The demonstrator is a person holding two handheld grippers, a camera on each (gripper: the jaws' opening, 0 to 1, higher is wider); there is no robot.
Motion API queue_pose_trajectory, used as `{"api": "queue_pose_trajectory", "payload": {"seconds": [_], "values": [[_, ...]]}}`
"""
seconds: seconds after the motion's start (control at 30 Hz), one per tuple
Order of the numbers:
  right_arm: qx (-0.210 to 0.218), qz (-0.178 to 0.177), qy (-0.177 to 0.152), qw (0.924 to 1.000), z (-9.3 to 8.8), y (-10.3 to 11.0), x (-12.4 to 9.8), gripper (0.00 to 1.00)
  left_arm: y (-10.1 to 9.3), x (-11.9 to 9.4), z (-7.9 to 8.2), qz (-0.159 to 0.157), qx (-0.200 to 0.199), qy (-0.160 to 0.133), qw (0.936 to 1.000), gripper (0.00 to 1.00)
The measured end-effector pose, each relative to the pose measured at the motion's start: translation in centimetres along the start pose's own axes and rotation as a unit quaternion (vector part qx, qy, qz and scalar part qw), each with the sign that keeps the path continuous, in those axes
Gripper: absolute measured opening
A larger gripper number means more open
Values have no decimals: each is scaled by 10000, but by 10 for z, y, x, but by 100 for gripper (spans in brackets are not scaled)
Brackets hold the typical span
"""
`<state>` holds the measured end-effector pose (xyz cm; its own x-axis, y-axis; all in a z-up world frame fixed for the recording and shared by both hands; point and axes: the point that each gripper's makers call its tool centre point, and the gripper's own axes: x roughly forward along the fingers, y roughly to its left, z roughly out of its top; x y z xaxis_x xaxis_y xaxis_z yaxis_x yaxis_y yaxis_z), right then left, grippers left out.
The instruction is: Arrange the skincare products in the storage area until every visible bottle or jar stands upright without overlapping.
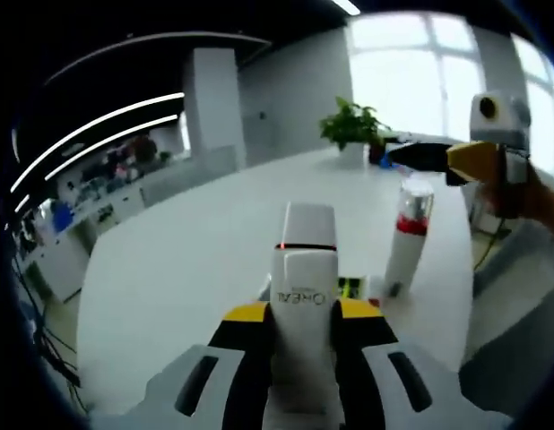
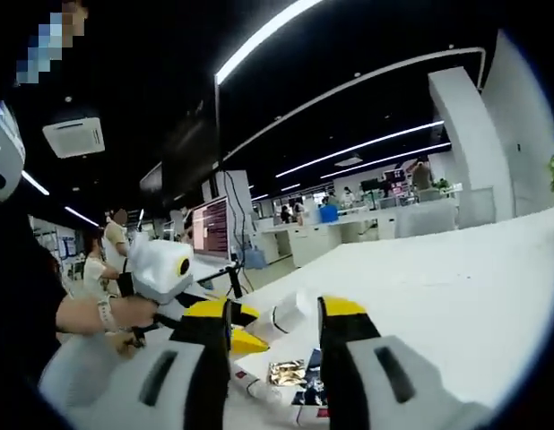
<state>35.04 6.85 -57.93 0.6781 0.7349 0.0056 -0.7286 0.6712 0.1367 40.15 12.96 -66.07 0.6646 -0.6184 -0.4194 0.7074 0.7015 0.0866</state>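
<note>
My left gripper (image 1: 302, 315) is shut on a white bottle (image 1: 304, 260) with a thin red band under its cap, held up above the white table (image 1: 187, 269). To its right a white bottle with a red band and clear cap (image 1: 410, 235) stands upright on the table. My right gripper (image 1: 438, 159) reaches in from the right just above that bottle's cap. In the right gripper view my right gripper (image 2: 279, 312) is open with nothing between its jaws. Beyond them the left gripper (image 2: 246, 340) holds the white bottle (image 2: 288, 313) tilted.
Small sachets (image 2: 286, 372) and a tube (image 2: 252, 385) lie on the table (image 2: 456, 296) under the grippers; a green packet (image 1: 350, 287) lies by the standing bottle. A potted plant (image 1: 353, 125) stands at the far edge. A person's hand (image 2: 102, 313) holds the left gripper.
</note>
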Motion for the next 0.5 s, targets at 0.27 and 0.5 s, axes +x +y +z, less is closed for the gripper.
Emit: {"api": "queue_pose_trajectory", "payload": {"seconds": [0.27,0.5], "values": [[522,-215,125,9983,-17,12,18,40,10,-3,-3,139,-44,44,9999,22],[1251,-293,395,9909,-38,14,14,40,4,0,-4,6,-19,95,10000,22]]}}
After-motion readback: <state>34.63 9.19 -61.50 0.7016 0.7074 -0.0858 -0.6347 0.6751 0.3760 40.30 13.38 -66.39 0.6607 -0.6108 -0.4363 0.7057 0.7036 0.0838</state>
